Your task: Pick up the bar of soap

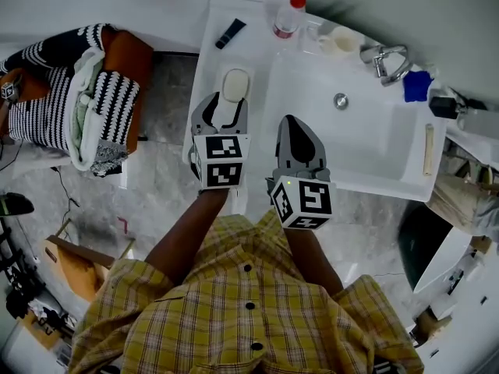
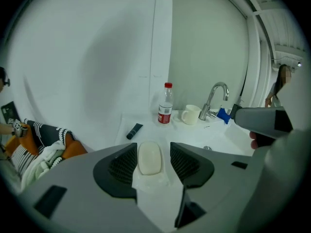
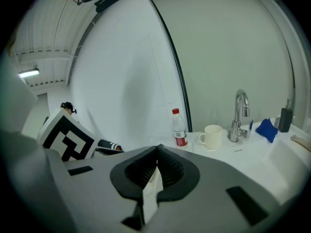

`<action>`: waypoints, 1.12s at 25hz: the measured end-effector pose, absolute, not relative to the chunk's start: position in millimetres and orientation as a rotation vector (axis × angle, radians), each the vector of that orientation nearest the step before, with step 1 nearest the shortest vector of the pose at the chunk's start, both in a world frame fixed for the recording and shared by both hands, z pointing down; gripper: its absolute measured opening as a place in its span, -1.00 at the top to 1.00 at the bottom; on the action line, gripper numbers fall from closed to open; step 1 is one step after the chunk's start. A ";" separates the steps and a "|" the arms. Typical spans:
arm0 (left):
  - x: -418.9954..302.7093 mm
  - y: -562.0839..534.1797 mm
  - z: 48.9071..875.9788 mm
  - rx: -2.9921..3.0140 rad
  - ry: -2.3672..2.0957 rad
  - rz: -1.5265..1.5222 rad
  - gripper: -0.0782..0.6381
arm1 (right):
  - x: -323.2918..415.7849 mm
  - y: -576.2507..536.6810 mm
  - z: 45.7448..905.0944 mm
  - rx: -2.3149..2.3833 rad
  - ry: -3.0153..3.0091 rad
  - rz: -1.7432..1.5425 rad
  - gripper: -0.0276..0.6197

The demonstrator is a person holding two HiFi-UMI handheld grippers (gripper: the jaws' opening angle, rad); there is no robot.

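Right gripper: you're parking it near you at the basin's edge, jaws shut on nothing, leaving room.
Left gripper: jaws spread wide to clear the bar's width.
Bar of soap: flat on the white ledge, between your pads, seemingly untouched.

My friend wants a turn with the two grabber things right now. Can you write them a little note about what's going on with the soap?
Left gripper: open and low over the white counter, with the bar of soap in the gap between its jaws. The pads are not pressing on it.
Right gripper: shut and empty, held over the sink basin.
Soap: lying flat on the counter, left of the basin, not lifted.
Done: the left gripper is lined up on the soap.
Left: close the left jaws on the soap, probably gently in case it is slippery, then lift.
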State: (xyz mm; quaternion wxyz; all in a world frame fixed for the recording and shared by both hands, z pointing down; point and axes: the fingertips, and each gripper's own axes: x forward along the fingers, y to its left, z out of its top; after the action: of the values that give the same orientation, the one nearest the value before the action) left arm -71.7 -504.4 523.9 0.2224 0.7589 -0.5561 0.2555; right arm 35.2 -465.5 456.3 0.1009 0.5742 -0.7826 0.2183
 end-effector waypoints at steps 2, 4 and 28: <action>-68.7 -513.7 535.9 2.064 -1.510 0.739 0.22 | 36.6 -471.2 462.8 1.686 -2.306 0.663 0.85; -66.3 -521.9 548.8 2.027 -1.483 0.785 0.21 | 38.5 -476.4 469.3 1.677 -2.298 0.682 0.85; -61.0 -558.1 639.3 1.820 -1.440 0.966 0.09 | 67.8 -495.1 503.2 1.701 -2.233 0.779 0.85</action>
State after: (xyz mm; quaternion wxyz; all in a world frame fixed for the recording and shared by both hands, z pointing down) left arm -61.0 -558.1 639.3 0.3088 0.6886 -0.5449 0.3654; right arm 67.8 -495.1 503.2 0.1141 0.5800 -0.7615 0.2658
